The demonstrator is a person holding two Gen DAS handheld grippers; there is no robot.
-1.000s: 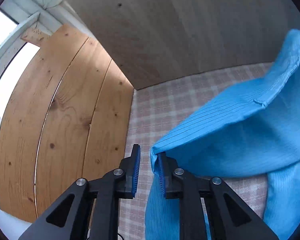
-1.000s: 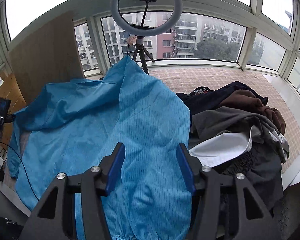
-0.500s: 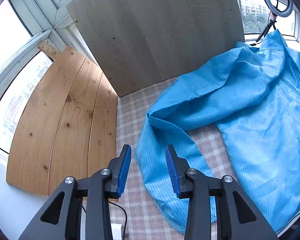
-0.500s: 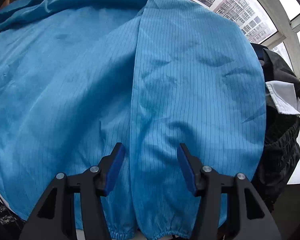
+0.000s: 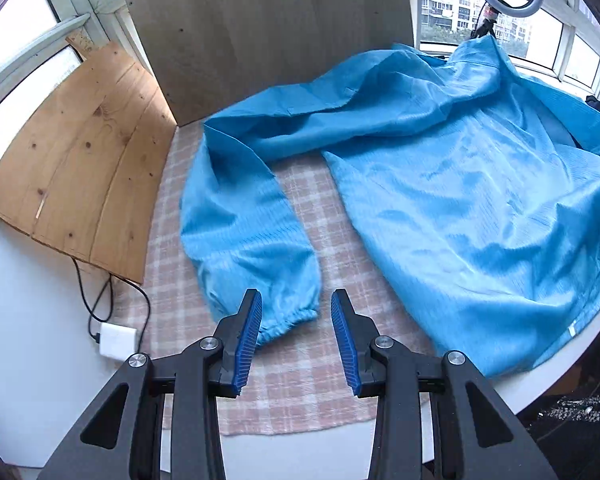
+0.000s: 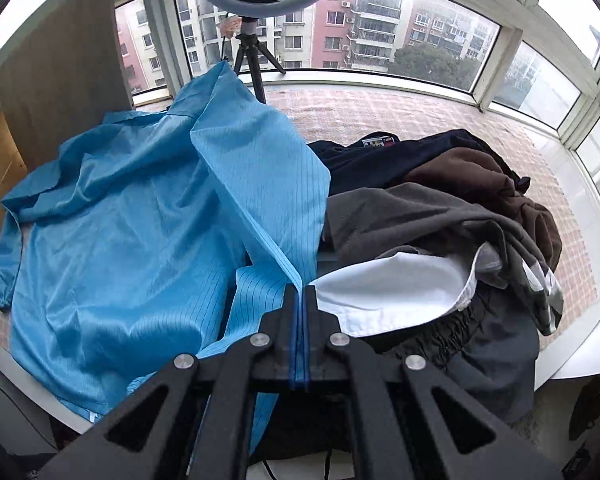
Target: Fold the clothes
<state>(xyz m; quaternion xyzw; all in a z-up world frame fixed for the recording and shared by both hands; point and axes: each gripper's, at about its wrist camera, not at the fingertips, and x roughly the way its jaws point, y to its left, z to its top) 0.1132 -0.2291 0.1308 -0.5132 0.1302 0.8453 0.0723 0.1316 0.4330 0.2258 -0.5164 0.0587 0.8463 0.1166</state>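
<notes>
- The right gripper (image 6: 299, 296) has just snapped shut from about half open — its pads now pinch a fold of the blue jacket (image 6: 132, 240), and a taut ridge of cloth runs up and away from the tips.
- Just right of that grip lies a white garment (image 6: 388, 284) on the pile of dark clothes (image 6: 440, 216), apart from the pinched edge.
- The left gripper (image 5: 296, 340) stands partly open and empty; a second ago it held cloth, and it has since let go and drawn back.
- Just ahead of its tips the jacket's sleeve cuff (image 5: 288, 316) rests flat on the checked cloth (image 5: 308, 384), the body spread beyond to the right.
- Judged from this, the left sleeve is laid out and the right side is next to be lifted over for the fold.
</notes>
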